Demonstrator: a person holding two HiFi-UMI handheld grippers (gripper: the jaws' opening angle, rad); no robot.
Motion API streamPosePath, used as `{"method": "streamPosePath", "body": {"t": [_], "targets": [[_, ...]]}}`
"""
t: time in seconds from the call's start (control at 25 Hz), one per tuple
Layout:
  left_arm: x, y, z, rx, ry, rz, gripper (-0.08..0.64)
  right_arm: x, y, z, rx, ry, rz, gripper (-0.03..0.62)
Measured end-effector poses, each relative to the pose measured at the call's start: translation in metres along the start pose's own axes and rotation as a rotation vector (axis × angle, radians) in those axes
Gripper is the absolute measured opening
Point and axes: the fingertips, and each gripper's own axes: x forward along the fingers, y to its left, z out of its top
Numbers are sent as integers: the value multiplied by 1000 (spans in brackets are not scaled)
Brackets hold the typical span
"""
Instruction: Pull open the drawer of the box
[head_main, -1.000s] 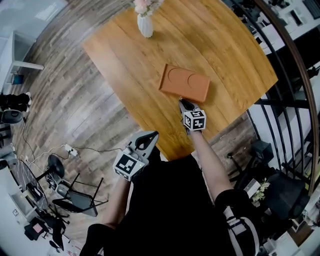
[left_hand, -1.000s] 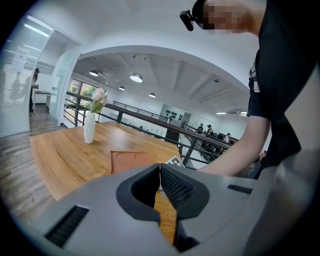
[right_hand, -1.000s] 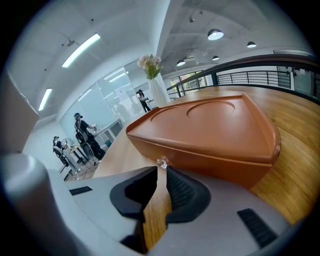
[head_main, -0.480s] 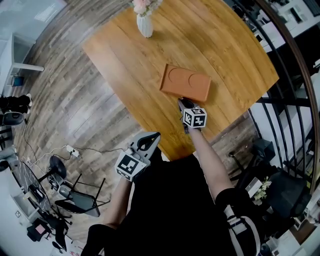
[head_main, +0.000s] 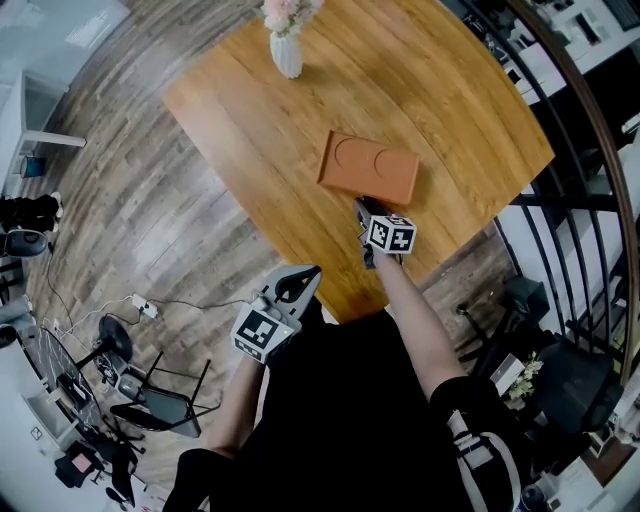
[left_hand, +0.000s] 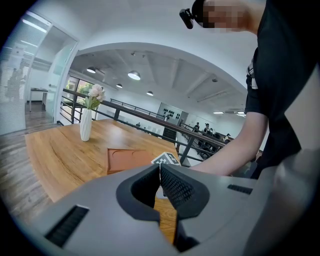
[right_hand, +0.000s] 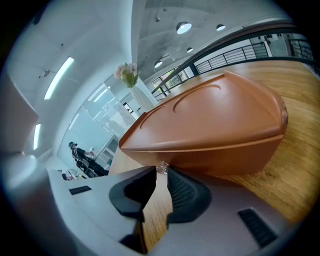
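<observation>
A flat orange-brown box (head_main: 368, 168) with two round hollows in its lid lies on the wooden table (head_main: 450, 90). Its near side fills the right gripper view as the box (right_hand: 210, 130), with a small clear drawer knob (right_hand: 162, 167) low on that side. My right gripper (head_main: 362, 205) is at this near side, and its jaws (right_hand: 162, 171) are shut on the knob. The drawer looks closed. My left gripper (head_main: 303, 274) hangs off the table near the person's body, shut and empty (left_hand: 160, 167), and looks toward the box (left_hand: 129, 159).
A white vase (head_main: 286, 50) with pale flowers stands at the table's far end. A black railing (head_main: 590, 150) runs along the right. A black chair (head_main: 150, 400) and cables lie on the wood floor at lower left.
My right gripper has edged a little closer to the box's near side. The left gripper has barely moved. The box is where it was.
</observation>
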Motion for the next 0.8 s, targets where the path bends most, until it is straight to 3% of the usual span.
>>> {"method": "streamPosePath", "body": {"t": [0.24,0.8], "targets": [[-1,-5,-5,-5,-1,-1,25,-4,-3,4,226,-15,33,86],[-4,-14,0,15,1,7,25,-10,0,4,205,4,31,82]]}}
